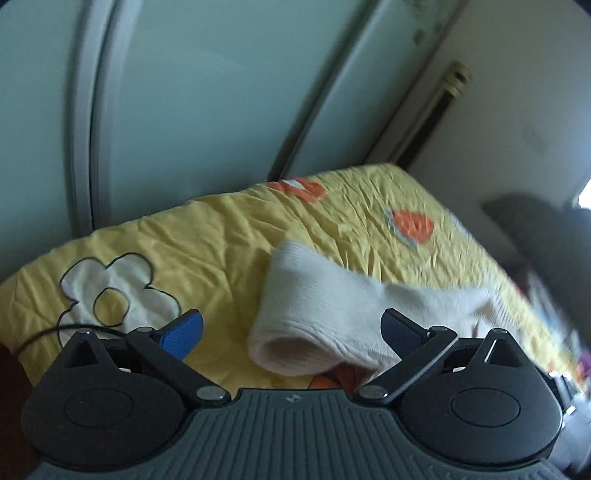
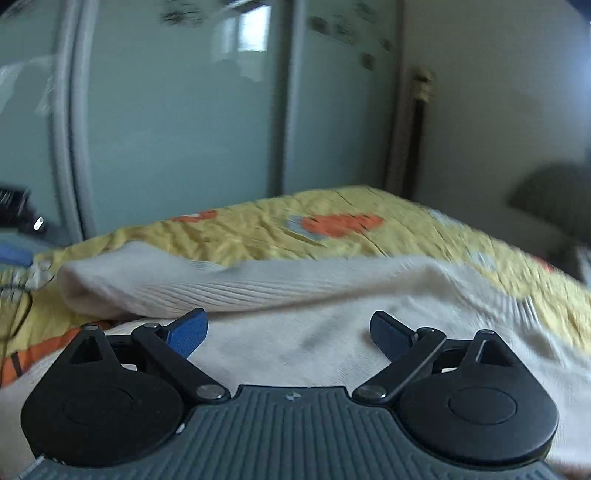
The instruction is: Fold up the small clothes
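Both grippers, left (image 1: 291, 334) and right (image 2: 289, 332), stand wide open and empty, evidently poised to grasp: the white sock (image 1: 332, 310) lies doubled on the yellow bedspread (image 1: 207, 236) at lower centre frame, its open cuff facing the left gripper.

- white garment (image 1: 332, 310) near end hidden behind left gripper (image 1: 291, 336) body, so its lower edge can't be read; far right part smeared
- right wrist view: white garment (image 2: 295, 295) cut off by frame bottom and right, right side motion-blurred
- yellow bedspread (image 1: 221, 236) right edge blurred, prints there unreadable
- dark shape (image 1: 535, 229) at right too blurred to identify
- small marks on the glass door (image 2: 343, 29) too small to tell
- black item (image 2: 14, 206) at left edge cut off
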